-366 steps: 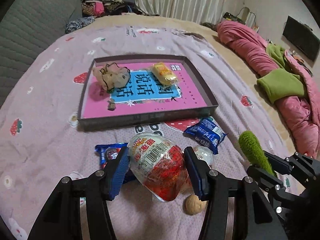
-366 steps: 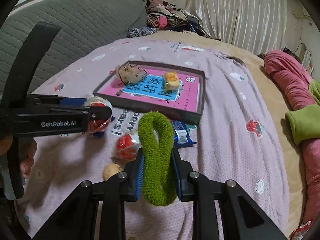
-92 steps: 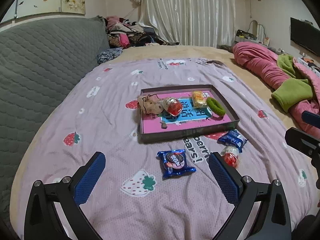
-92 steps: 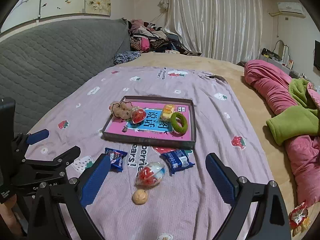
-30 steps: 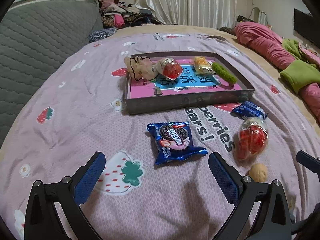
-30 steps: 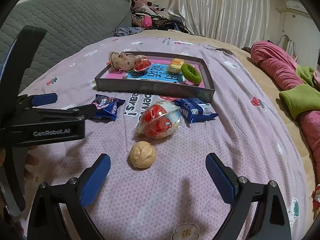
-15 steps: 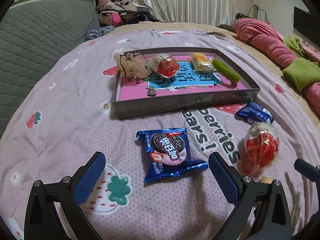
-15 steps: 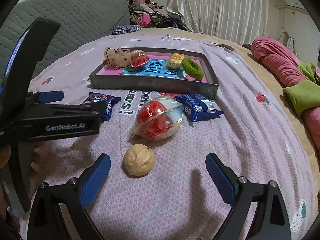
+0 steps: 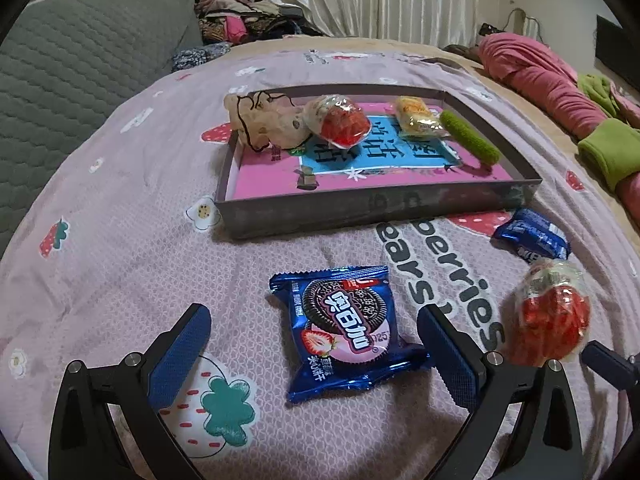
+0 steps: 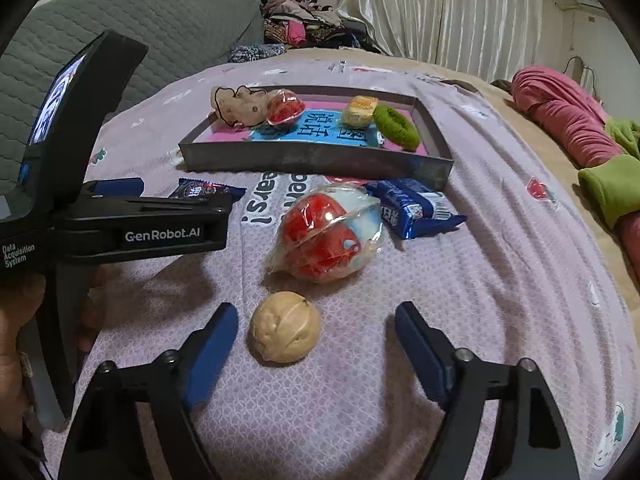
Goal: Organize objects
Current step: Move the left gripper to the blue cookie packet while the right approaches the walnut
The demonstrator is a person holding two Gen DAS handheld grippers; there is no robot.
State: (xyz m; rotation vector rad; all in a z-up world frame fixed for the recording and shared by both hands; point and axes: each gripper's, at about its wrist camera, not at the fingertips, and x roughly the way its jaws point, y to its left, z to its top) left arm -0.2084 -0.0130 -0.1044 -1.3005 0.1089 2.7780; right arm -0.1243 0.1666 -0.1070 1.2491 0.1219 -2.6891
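Note:
A grey tray [image 9: 360, 212] with a pink book bottom holds a beige pouch [image 9: 264, 124], a red wrapped egg toy [image 9: 340, 124], a yellow snack [image 9: 416, 120] and a green hair tie [image 9: 470, 142]. My left gripper [image 9: 312, 354] is open, low over the bed, its fingers on either side of a blue Oreo packet [image 9: 344, 328]. My right gripper [image 10: 316, 344] is open around a walnut [image 10: 285, 327] on the bed. A second red egg toy [image 10: 324, 236] and a second blue packet [image 10: 412, 206] lie just beyond the walnut.
The purple strawberry bedspread [image 9: 120, 216] covers the bed. A grey quilted headboard [image 9: 60, 72] stands at the left. Pink and green bedding [image 10: 580, 136] lies along the right edge. The left gripper's body [image 10: 120, 224] reaches in at the left of the right wrist view.
Both grippers have dropped lower and moved forward. The Oreo packet now lies between the left fingers and the walnut between the right fingers. Both stay open.

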